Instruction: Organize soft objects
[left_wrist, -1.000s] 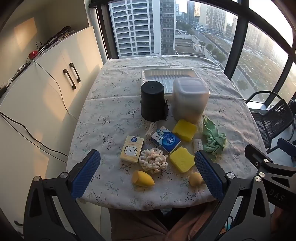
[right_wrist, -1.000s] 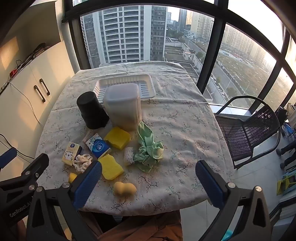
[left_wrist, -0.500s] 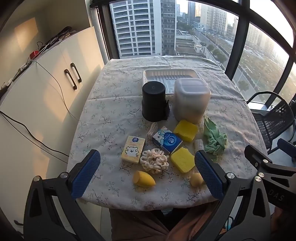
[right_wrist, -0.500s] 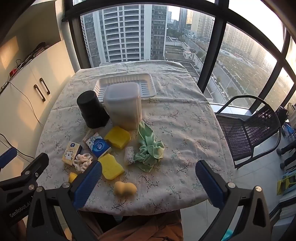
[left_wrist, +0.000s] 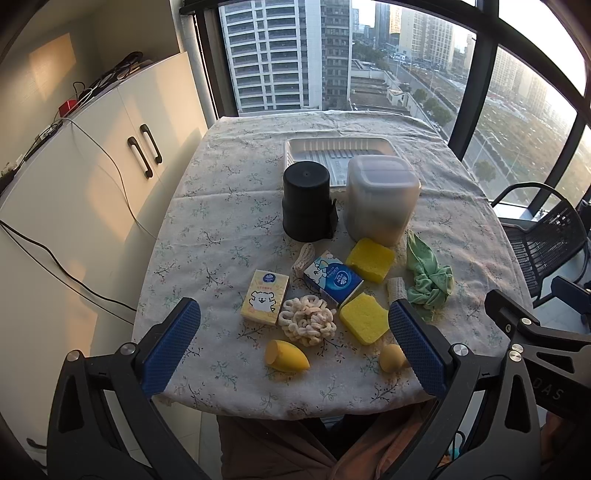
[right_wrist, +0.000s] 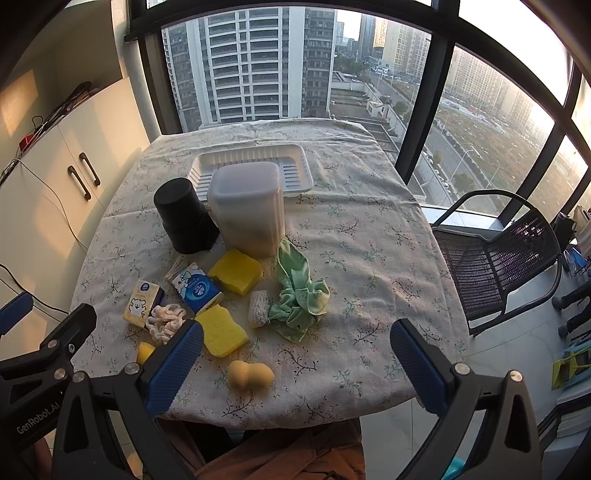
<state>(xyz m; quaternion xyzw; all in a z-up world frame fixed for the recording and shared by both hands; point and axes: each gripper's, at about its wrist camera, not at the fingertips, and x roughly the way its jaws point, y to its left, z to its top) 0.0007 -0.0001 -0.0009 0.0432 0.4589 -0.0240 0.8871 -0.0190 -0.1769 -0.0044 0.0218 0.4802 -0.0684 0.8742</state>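
Note:
Soft items lie in a cluster near the table's front edge: two yellow sponges (left_wrist: 370, 259) (left_wrist: 364, 318), a crumpled green cloth (left_wrist: 430, 282), a cream knitted scrunchie (left_wrist: 307, 325), a yellow drop-shaped puff (left_wrist: 285, 356), a gourd-shaped puff (right_wrist: 250, 374), and two tissue packs, yellow (left_wrist: 264, 297) and blue (left_wrist: 333, 282). My left gripper (left_wrist: 293, 352) hangs open above the front edge, holding nothing. My right gripper (right_wrist: 295, 369) is open too, over the gourd puff and front edge, apart from everything.
Behind the cluster stand a black cylinder (left_wrist: 306, 201) and a frosted lidded box (left_wrist: 382, 197), with a white ribbed tray (left_wrist: 338, 147) further back. A white cabinet (left_wrist: 92, 177) is at the left, a mesh chair (right_wrist: 495, 254) at the right. A person's lap is below.
Both views have shifted very slightly; the table contents and both open grippers stay as they were.

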